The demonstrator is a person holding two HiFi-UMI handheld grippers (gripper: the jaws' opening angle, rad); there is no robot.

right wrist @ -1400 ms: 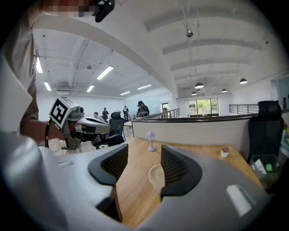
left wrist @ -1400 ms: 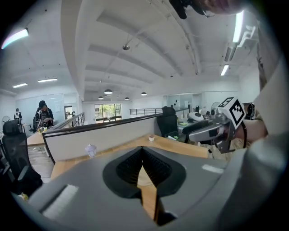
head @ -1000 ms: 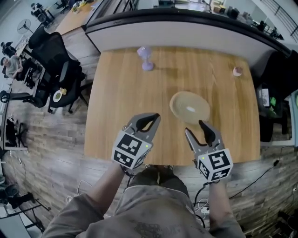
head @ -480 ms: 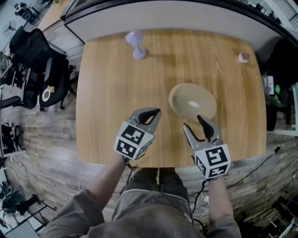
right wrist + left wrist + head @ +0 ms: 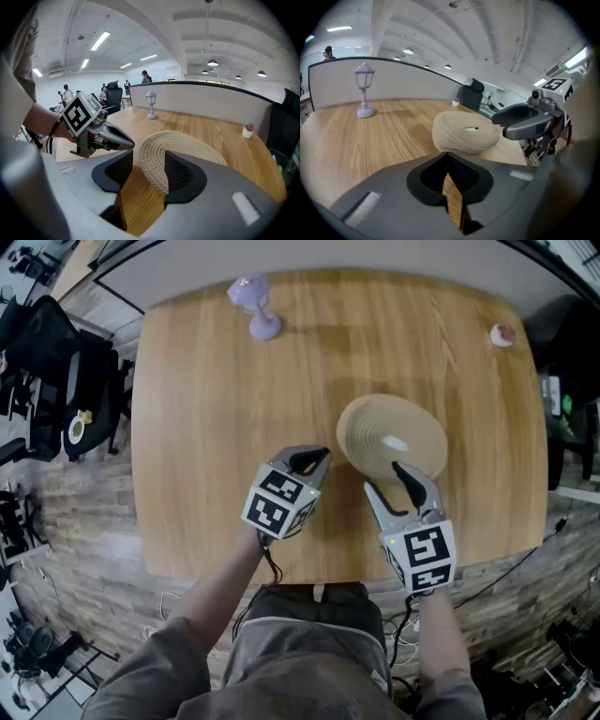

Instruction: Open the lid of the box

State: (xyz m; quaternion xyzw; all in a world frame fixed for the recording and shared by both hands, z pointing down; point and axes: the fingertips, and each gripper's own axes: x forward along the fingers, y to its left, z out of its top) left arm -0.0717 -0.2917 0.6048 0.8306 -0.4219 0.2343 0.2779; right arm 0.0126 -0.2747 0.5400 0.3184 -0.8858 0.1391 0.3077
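Holds left gripper [image 5: 309, 458] pressed shut just left of woven round box [image 5: 392, 437], lid on, right of centre on wooden table [image 5: 206, 409]. Holds right gripper [image 5: 389, 486] spread, box's near rim between jaws, unpinched.

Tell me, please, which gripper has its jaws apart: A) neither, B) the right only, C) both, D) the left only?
B: the right gripper shows a wide gap between its jaws, with the woven box just ahead, while the left gripper has its jaws meeting at the tips.
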